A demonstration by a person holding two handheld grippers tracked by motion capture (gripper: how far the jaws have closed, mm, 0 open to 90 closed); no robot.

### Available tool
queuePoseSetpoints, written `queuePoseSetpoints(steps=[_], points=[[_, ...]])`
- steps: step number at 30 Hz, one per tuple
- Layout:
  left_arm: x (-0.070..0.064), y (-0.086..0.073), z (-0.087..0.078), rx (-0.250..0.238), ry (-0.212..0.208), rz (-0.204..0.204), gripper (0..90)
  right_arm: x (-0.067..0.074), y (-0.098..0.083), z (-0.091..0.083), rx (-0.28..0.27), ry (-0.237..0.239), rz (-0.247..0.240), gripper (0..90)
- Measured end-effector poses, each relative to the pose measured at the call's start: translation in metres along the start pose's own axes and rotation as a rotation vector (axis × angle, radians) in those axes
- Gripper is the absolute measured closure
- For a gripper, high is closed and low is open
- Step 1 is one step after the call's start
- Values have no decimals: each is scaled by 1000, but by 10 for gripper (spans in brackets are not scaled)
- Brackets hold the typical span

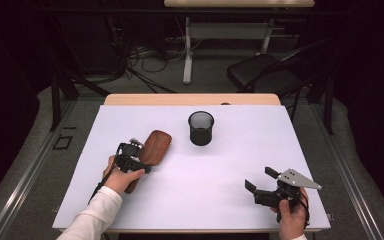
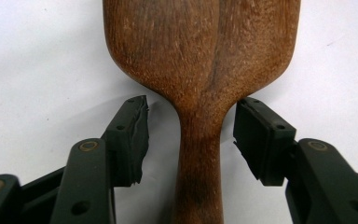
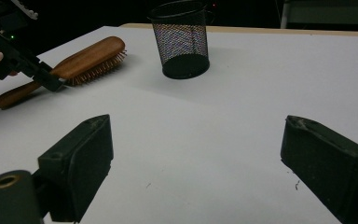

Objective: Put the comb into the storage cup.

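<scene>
The left gripper [image 2: 190, 135] has its 2 jaws set on either side of the brush [image 2: 200, 93], at the neck where the handle widens into the head. The jaws are half open: a gap shows between each pad and the wood, so nothing is clamped. The brush lies on the white table [image 1: 220, 165] bristles down, wooden back up, left of centre, its handle pointing toward the person and its head toward the far edge. In the high view the left hand [image 1: 122, 177] covers most of the handle.

Beyond the brush head, to its right, a black mesh cup [image 1: 201, 128] stands upright, well apart from it and near the far edge.

The right gripper [image 1: 260, 179] is near the table's front right corner, jaws spread wide with only bare table between them, well apart from brush and cup.
</scene>
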State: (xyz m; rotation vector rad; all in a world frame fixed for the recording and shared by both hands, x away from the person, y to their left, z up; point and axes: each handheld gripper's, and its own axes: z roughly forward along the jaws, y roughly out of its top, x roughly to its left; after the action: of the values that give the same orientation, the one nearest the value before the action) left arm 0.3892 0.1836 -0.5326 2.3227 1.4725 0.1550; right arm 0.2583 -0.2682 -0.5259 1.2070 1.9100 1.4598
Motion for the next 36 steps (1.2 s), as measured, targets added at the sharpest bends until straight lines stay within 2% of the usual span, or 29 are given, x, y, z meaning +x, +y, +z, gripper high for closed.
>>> queuePoseSetpoints(steps=[9, 18, 25, 36], points=[[-1, 0, 1, -2, 17, 22, 523, 0, 0, 1, -1, 4, 3, 100], [-2, -1, 0, -2, 15, 36, 615, -1, 0, 1, 0, 6, 4, 102], [-2, -2, 0, -4, 12, 32, 672, -1, 0, 1, 6, 8, 5, 103], [-2, -3, -1, -13, 8, 34, 700, -1, -1, 1, 8, 9, 5, 103]])
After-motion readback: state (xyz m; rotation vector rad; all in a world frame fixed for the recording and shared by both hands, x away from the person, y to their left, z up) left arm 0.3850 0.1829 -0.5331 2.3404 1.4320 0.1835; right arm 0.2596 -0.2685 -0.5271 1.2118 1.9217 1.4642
